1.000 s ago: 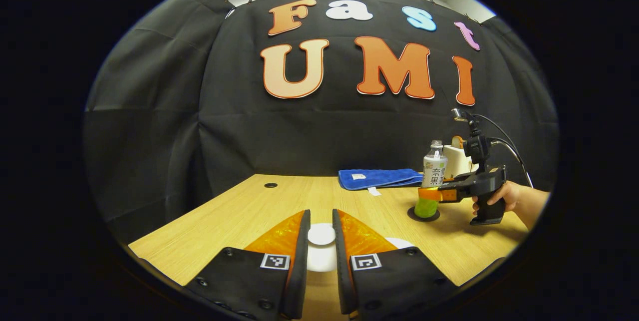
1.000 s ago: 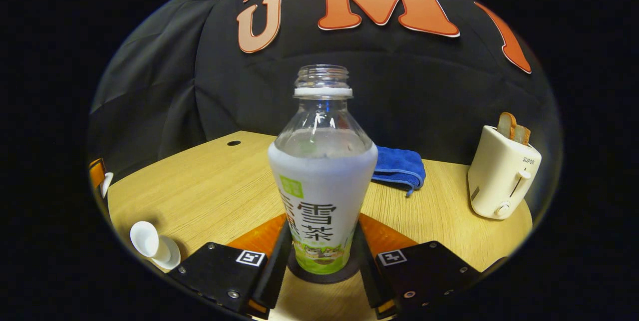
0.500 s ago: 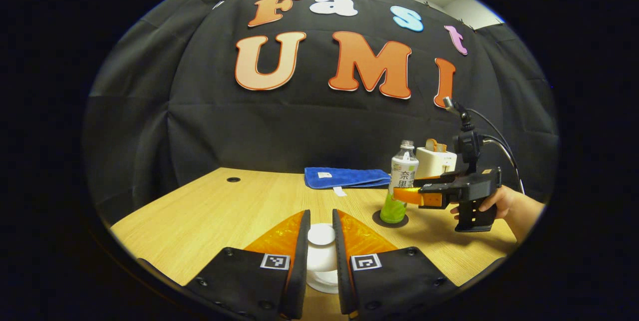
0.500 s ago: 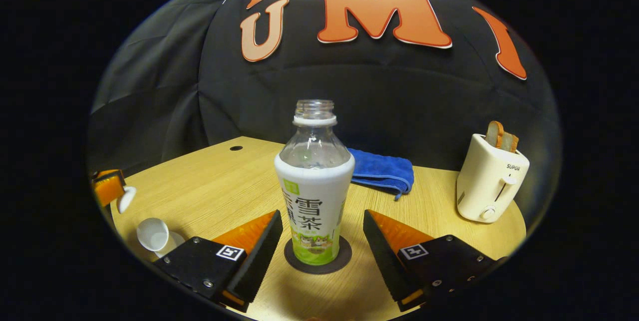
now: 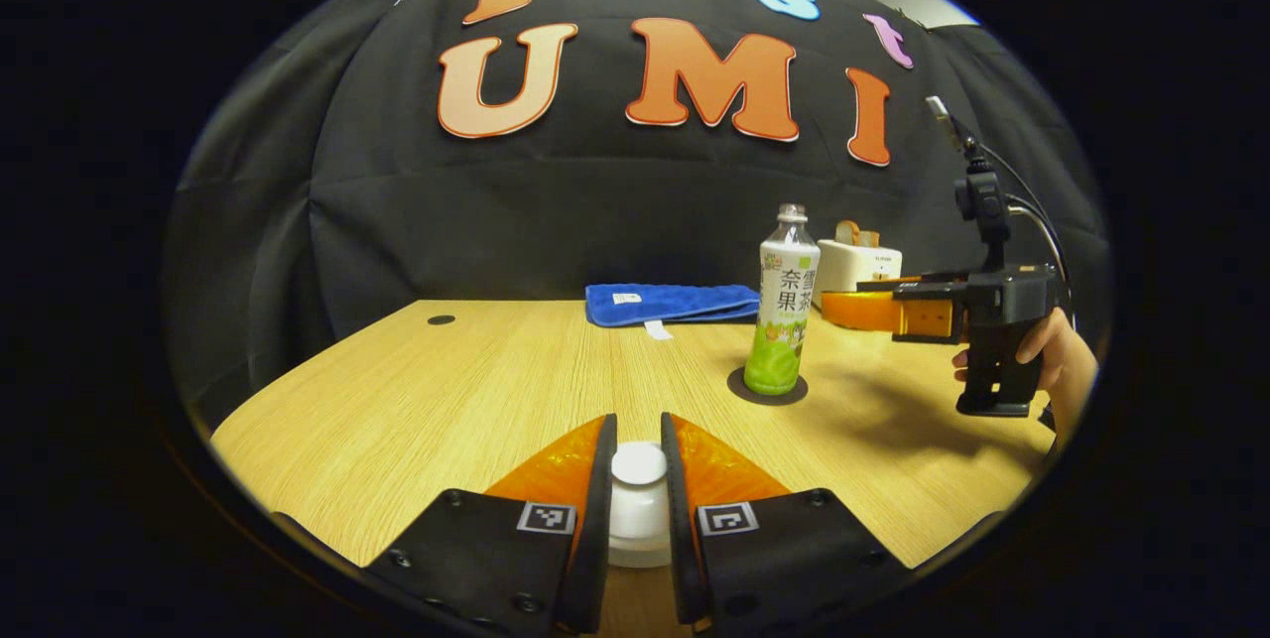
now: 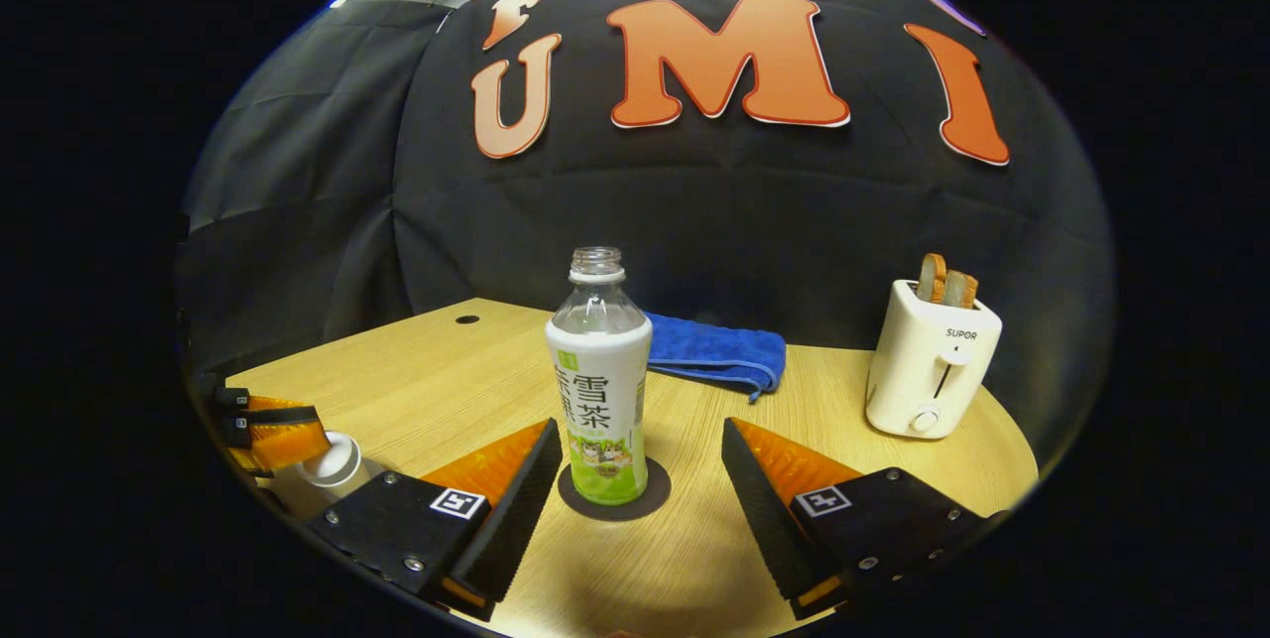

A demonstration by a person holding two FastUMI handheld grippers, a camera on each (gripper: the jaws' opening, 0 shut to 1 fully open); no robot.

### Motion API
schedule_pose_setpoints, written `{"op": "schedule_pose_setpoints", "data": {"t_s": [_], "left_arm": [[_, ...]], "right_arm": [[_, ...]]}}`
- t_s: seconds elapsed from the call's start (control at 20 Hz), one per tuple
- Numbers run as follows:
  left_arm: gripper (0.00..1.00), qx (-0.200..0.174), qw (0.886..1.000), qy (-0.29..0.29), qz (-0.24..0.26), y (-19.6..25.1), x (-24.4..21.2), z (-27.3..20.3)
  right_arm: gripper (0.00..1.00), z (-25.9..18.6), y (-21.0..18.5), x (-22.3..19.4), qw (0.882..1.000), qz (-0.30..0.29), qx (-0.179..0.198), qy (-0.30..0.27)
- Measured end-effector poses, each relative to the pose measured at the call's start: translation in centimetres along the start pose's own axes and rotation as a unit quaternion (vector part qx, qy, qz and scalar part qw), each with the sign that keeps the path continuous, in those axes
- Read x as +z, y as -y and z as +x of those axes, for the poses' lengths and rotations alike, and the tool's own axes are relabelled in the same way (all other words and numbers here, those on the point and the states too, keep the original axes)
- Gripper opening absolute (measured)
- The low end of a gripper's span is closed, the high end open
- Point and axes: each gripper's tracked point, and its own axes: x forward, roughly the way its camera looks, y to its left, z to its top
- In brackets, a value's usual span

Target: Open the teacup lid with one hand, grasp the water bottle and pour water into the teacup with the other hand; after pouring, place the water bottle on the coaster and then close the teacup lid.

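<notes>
Our right gripper (image 6: 635, 489) pulled back, spread wide; water bottle (image 6: 598, 380) stands on coaster (image 6: 650, 499). Left gripper (image 5: 638, 479) pinches lid (image 5: 638, 467).

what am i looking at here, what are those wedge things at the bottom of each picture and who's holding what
Those wedges are the two fingers of a handheld grabbing tool. A person holds one tool in each hand, and a wide-angle camera rides on each, looking forward along its fingers.

The left gripper view is from the left tool; its fingers are shut on the white teacup lid. Farther right you see the other tool, held by the person's hand.

The right gripper view is from the right tool. Its fingers are spread open, with the water bottle standing upright, uncapped and untouched, on a dark coaster.

Also on the wooden table: a folded blue towel and a white toaster with bread in it. At the left edge of this view, the left tool shows at the teacup.
</notes>
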Motion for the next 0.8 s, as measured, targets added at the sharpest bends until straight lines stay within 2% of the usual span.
{"op": "schedule_pose_setpoints", "data": {"t_s": [0.15,0.3,0.45,0.5,0.65,0.8], "left_arm": [[0.30,0.005,1.000,-0.007,0.014,0.2,-0.3,-0.1],[0.36,0.010,1.000,0.000,0.024,0.2,0.4,-0.5],[0.82,0.023,0.999,0.033,0.027,-0.3,2.9,-1.0],[0.73,0.033,0.998,0.043,0.036,-0.6,3.7,-1.2],[0.82,0.046,0.996,0.070,0.037,-0.7,6.4,-1.7],[0.99,0.056,0.993,0.099,0.026,-1.0,9.7,-2.6]], "right_arm": [[0.98,-1.0,0.0,0.1,1.000,0.001,0.000,0.004],[0.97,-2.3,-0.2,0.7,1.000,0.000,0.001,0.014],[0.97,-4.1,-0.3,2.1,0.999,-0.004,-0.005,0.037],[0.97,-4.8,-0.3,2.7,0.999,-0.004,-0.009,0.046],[0.97,-6.7,-0.6,4.6,0.997,0.001,-0.020,0.080],[0.97,-8.5,-1.1,5.9,0.994,-0.009,-0.035,0.107]]}}
